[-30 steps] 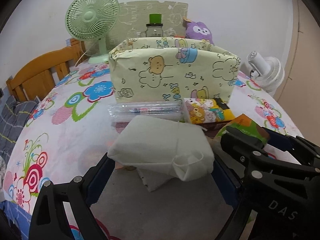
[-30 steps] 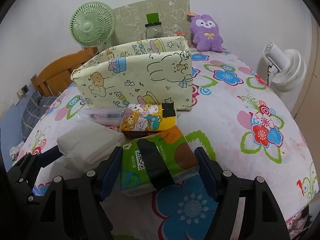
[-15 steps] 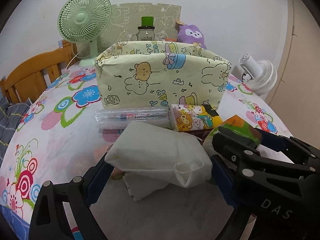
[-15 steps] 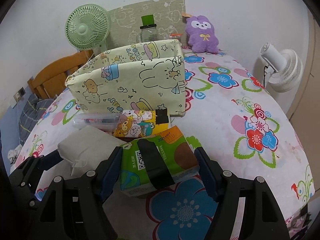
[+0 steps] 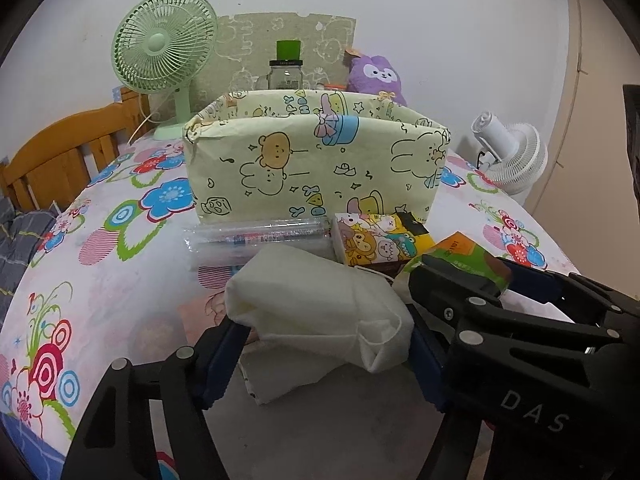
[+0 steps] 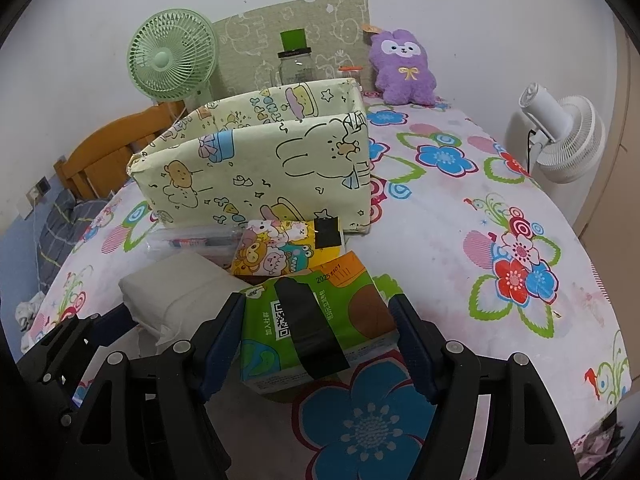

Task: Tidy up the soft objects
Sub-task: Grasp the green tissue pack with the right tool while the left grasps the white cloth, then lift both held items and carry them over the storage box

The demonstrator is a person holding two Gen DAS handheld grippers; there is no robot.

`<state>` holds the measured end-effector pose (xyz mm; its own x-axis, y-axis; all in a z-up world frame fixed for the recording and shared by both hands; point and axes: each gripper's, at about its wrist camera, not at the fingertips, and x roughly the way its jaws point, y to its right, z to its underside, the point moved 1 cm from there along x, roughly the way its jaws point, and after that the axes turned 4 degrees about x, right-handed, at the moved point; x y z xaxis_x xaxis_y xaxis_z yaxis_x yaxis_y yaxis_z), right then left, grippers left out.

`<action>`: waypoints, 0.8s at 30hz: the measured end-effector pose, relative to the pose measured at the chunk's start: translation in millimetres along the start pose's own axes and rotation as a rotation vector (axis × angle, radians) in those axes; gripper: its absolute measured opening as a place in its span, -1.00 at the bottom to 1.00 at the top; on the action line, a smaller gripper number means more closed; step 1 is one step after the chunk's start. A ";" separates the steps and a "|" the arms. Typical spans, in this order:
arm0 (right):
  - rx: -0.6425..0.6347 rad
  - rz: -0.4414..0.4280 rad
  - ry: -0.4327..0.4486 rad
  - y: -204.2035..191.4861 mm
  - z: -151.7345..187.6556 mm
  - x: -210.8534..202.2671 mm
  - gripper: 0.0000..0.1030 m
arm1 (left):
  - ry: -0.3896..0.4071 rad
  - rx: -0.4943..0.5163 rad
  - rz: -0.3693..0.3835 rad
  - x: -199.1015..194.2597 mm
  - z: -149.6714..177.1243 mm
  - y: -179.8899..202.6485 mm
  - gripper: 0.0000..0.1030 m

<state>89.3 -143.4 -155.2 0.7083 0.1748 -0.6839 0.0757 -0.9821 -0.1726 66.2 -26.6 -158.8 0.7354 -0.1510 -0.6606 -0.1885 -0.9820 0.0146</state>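
Both held items were seen raised slightly versus a second earlier, with the view of the bin shifted little; grips were unchanged. Largest first: a table covered by a floral cloth (image 6: 460, 208) was seen under everything, with a wooden chair (image 5: 52, 152) at its left edge. A pale-yellow cartoon-print fabric bin (image 5: 312, 168) stood open-topped at mid-table. Behind it a green desk fan (image 5: 164, 44), a purple plush (image 6: 404, 68) and a glass jar (image 5: 285, 74) were seen against the wall; a white fan (image 6: 564, 136) stood off the right side. A white soft pouch (image 5: 316, 312) was clamped between the fingers of the left gripper (image 5: 324, 356), just in front of the bin and lifted off the cloth. A green tissue pack (image 6: 316, 320) with black tape was clamped in the right gripper (image 6: 320, 344), beside the pouch on its right. A cartoon-print tissue pack (image 6: 280, 248) and a clear plastic packet (image 5: 256, 236) were lying on the cloth, touching the bin's front wall.
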 end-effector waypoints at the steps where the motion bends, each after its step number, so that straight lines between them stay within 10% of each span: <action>1: 0.000 -0.002 0.003 -0.2 -0.1 -1.5 0.45 | 0.002 -0.002 -0.001 -1.8 -0.5 -0.1 0.48; 24: -0.023 -0.025 0.110 -10.4 -24.2 -56.3 0.45 | 0.115 0.000 -0.043 -53.0 -29.9 7.9 0.47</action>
<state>65.6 -144.7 -97.7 0.7785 0.1913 -0.5978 0.1092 -0.9792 -0.1711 45.3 -29.7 -101.2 0.8126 -0.1206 -0.5702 -0.1551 -0.9878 -0.0121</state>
